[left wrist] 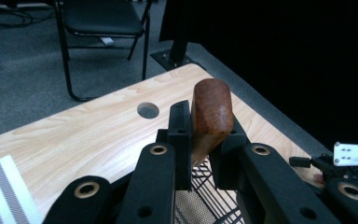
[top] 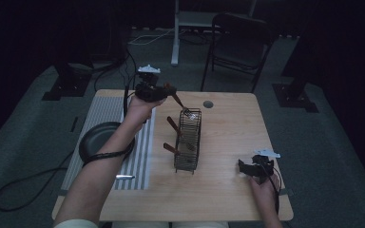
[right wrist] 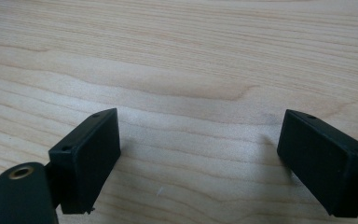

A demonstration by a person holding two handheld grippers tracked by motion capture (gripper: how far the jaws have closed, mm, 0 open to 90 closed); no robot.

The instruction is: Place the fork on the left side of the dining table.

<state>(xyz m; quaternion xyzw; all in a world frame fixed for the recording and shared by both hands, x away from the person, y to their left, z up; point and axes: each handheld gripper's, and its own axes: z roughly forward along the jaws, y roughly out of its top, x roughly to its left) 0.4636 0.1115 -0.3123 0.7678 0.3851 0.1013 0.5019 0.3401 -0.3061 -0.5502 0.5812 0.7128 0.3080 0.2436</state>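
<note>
Left gripper (top: 164,90) clamps the utensil handle (left wrist: 209,116); lift it straight, clearing the rack (top: 188,142). Right gripper (top: 249,167) gapes wide, empty.

The high view is dim and underexposed; the surface (top: 228,142) is the brightest area, while the floor and background fall to near black. Detail there is soft and grainy. The left gripper view is brighter, with a black upper right; the handle (left wrist: 210,116) is sharp, and the near black parts are slightly soft. The right gripper view is evenly lit, wood grain clear, with faint, soft shadows beside the jaws.
</note>
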